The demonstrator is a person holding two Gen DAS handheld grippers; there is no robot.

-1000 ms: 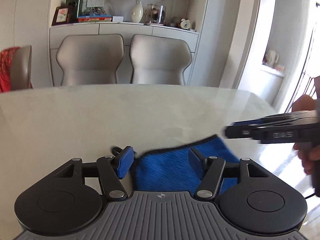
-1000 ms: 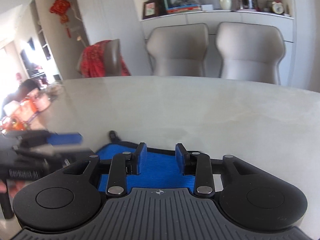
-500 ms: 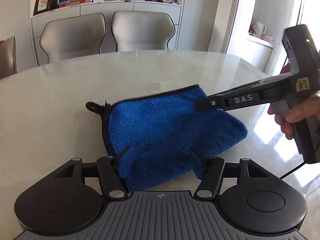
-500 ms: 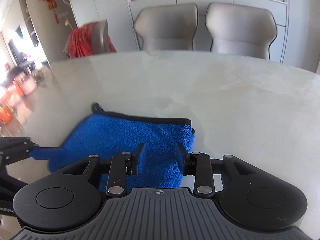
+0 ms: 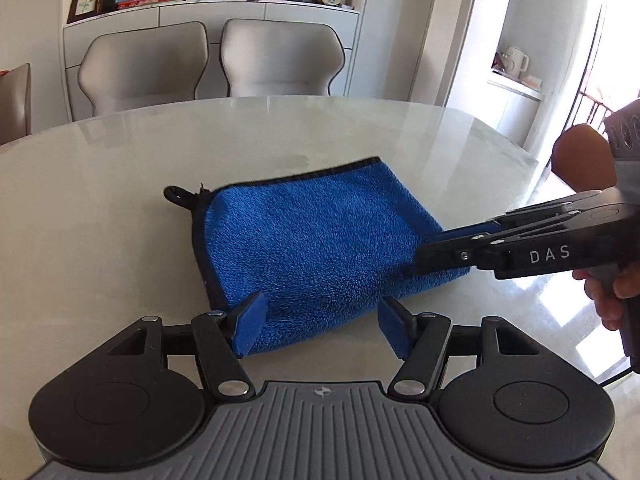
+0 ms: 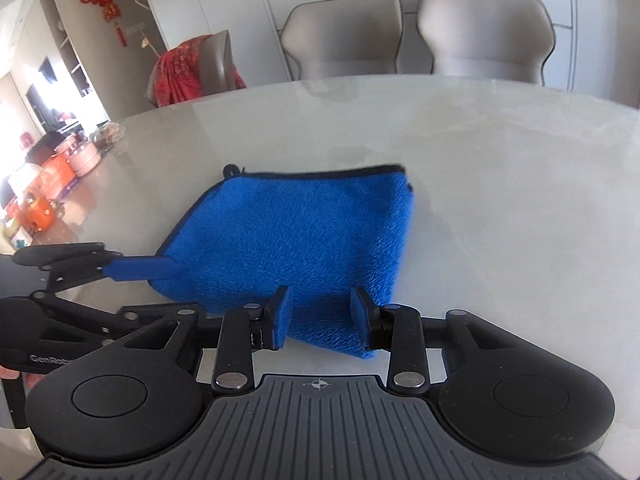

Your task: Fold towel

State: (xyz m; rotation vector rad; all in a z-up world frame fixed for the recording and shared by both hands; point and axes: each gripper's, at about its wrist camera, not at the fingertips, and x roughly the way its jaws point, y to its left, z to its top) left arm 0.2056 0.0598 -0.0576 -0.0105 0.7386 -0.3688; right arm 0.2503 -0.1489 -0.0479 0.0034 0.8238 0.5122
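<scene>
A blue fleece towel with black trim and a small hanging loop lies folded on the pale table; it also shows in the right wrist view. My left gripper is open and empty, just short of the towel's near edge. My right gripper is open, with its fingertips over the towel's near corner, gripping nothing. In the left wrist view the right gripper's fingers reach in from the right to the towel's right edge. In the right wrist view the left gripper's blue pad sits at the towel's left corner.
The glossy round table spreads around the towel. Two beige chairs stand at its far side, before a shelf with a vase and books. A chair with a red cloth stands at the left. A hand holds the right gripper.
Both grippers have pulled back and up from the towel, which now lies folded in full view. The right gripper has swung from above the towel to its right edge.
</scene>
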